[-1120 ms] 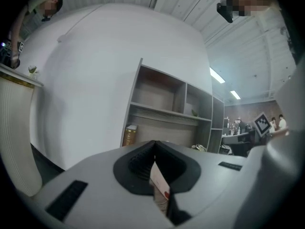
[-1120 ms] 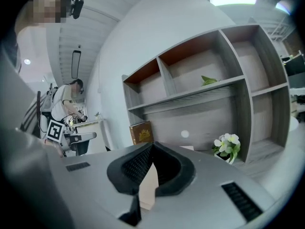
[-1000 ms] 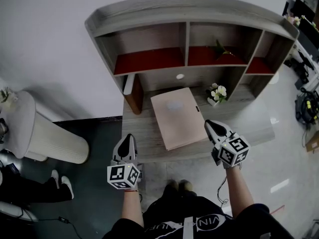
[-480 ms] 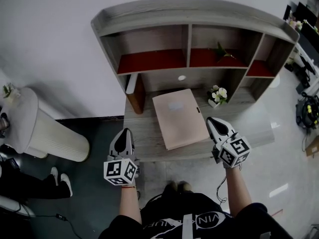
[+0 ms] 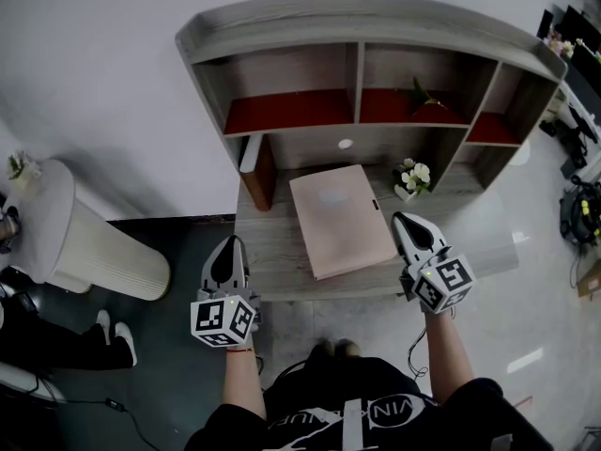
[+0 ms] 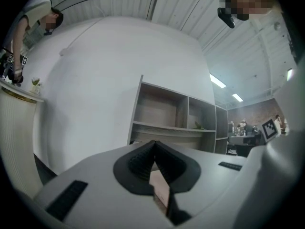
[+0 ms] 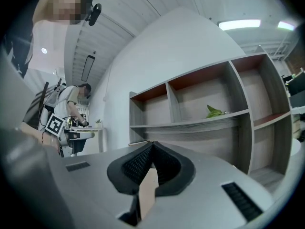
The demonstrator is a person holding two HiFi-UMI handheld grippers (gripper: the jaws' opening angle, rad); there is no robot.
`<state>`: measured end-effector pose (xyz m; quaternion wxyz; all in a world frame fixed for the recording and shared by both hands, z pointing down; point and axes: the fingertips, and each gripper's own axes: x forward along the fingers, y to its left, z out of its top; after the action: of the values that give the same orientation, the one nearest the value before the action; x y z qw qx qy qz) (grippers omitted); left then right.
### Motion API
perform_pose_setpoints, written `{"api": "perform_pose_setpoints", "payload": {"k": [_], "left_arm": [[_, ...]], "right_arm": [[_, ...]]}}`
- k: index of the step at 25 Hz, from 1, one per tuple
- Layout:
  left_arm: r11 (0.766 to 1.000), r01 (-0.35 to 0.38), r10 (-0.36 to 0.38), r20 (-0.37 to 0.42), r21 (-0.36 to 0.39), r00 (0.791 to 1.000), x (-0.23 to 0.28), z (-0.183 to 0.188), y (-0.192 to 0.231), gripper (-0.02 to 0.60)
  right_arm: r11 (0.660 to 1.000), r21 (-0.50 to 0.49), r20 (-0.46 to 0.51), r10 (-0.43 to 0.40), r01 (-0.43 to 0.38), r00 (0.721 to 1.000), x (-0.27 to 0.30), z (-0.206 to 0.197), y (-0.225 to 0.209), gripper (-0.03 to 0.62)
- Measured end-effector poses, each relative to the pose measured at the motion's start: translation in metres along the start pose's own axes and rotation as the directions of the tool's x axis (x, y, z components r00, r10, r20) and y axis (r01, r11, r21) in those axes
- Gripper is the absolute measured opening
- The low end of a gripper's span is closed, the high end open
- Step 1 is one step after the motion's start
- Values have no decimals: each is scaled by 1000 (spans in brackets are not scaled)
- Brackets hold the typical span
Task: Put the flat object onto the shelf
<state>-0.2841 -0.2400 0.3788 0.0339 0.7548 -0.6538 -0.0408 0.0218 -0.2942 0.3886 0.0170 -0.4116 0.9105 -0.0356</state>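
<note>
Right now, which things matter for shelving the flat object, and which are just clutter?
Job: pink flat board, shelf, left tool, right tool (both shut).
Lying about: white flowers, green sprig, white pedestal.

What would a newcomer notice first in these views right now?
A pink flat board lies on the grey desk, under a shelf unit with red-lined compartments. The left claw and right claw, both shut and empty, hover at the desk's front edge on either side of the board. A small pot of white flowers stands beside the board's far right corner.
</note>
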Motion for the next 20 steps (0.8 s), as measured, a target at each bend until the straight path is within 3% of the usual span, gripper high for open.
{"api": "perform_pose_setpoints", "payload": {"k": [20], "left_arm": [[999, -31, 31, -21, -9, 999, -7, -6, 5, 5]], "right_arm": [[999, -14, 5, 30, -30, 1000, 11, -3, 5, 9]]}}
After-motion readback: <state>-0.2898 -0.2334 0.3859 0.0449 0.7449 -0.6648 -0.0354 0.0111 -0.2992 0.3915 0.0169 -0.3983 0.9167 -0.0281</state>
